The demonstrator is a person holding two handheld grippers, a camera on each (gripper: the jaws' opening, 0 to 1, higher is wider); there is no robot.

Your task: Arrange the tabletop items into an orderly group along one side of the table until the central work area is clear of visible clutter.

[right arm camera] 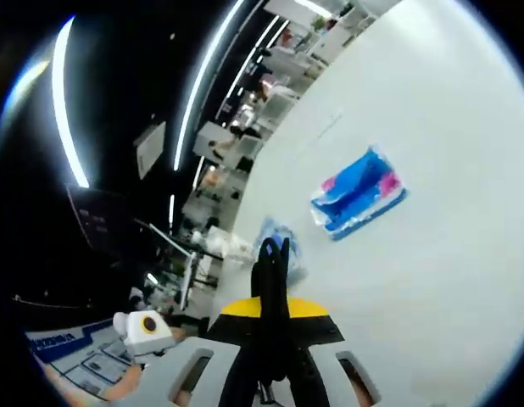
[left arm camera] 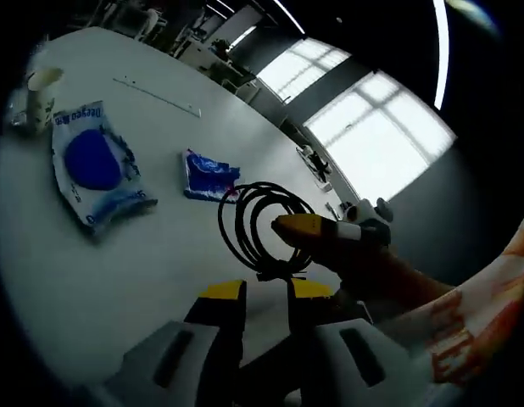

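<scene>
A black coiled cable [left arm camera: 255, 222] hangs above the white table [left arm camera: 118, 271], pinched by my right gripper [left arm camera: 285, 227], which reaches in from the right with its yellow-tipped jaws closed on the loops. In the right gripper view the same cable [right arm camera: 270, 270] stands up from between that gripper's [right arm camera: 270, 301] jaws. My left gripper [left arm camera: 266, 293] sits just below the coil, open, with bare table showing between its yellow tips. A large blue and white packet [left arm camera: 97, 165] and a small blue and pink packet [left arm camera: 209, 175] lie farther out on the table.
A paper cup [left arm camera: 41, 91] stands at the far left edge, and a thin pale strip [left arm camera: 157, 95] lies beyond the packets. A patterned orange and white sleeve [left arm camera: 487, 314] fills the right side. The blue and pink packet [right arm camera: 359, 195] lies on the table [right arm camera: 448, 280].
</scene>
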